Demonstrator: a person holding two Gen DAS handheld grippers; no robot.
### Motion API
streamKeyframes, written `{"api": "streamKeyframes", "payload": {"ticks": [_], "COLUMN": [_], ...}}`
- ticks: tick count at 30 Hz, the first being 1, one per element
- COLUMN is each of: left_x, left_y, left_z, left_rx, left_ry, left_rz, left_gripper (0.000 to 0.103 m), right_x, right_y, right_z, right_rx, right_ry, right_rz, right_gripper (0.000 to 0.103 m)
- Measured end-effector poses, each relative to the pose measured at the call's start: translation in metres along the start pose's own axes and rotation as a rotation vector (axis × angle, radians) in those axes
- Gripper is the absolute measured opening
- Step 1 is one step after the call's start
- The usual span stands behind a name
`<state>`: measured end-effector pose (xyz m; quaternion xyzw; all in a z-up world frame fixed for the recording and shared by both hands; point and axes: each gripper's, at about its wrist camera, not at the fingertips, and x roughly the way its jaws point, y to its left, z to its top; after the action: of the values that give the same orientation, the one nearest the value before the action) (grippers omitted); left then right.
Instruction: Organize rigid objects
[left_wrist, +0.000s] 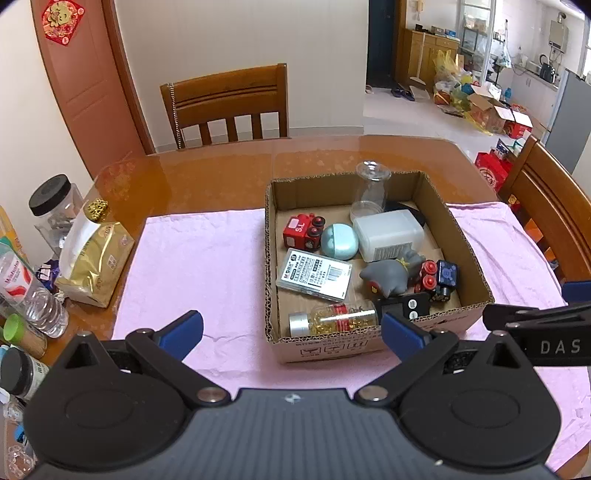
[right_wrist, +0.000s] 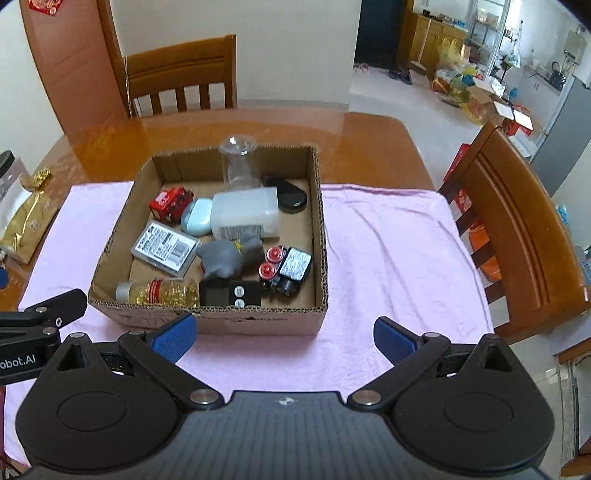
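A cardboard box (left_wrist: 469, 251) (right_wrist: 320, 221) stands on a pink cloth (left_wrist: 199, 258) (right_wrist: 388, 251). It holds a red toy train (left_wrist: 303, 230), a teal case (left_wrist: 339, 240), a white plastic container (left_wrist: 389, 232), a clear jar (left_wrist: 371, 188), a labelled flat case (left_wrist: 314, 273), a grey plush (left_wrist: 391, 275), a black toy car (left_wrist: 439, 280), a bottle of yellow capsules (left_wrist: 332, 319) and a black device (right_wrist: 231, 293). My left gripper (left_wrist: 291, 330) is open and empty, just before the box's near wall. My right gripper (right_wrist: 284, 338) is open and empty, in front of the box.
At the table's left edge stand a gold bag (left_wrist: 94, 254), a black-lidded jar (left_wrist: 55, 206) and a water bottle (left_wrist: 29, 291). Wooden chairs stand behind the table (left_wrist: 229, 105) and at its right (right_wrist: 517, 236). The right gripper's body shows in the left wrist view (left_wrist: 546, 332).
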<state>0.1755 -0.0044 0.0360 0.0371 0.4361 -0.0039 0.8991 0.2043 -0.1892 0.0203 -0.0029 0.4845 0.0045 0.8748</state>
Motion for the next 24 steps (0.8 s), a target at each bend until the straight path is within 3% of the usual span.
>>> {"api": "streamKeyframes", "payload": {"ticks": [24], "left_x": [-0.0026], "left_y": [0.0019], "left_z": [0.0016], "left_rx": [-0.015], "left_ry": [0.014], "left_rz": [0.026], "left_gripper": [0.102], "right_x": [-0.0078], "right_y": [0.0054], "right_z": [0.0005], "right_rx": [-0.016], "right_ry": [-0.022], "right_rz": [-0.001], "right_gripper": [0.103]}}
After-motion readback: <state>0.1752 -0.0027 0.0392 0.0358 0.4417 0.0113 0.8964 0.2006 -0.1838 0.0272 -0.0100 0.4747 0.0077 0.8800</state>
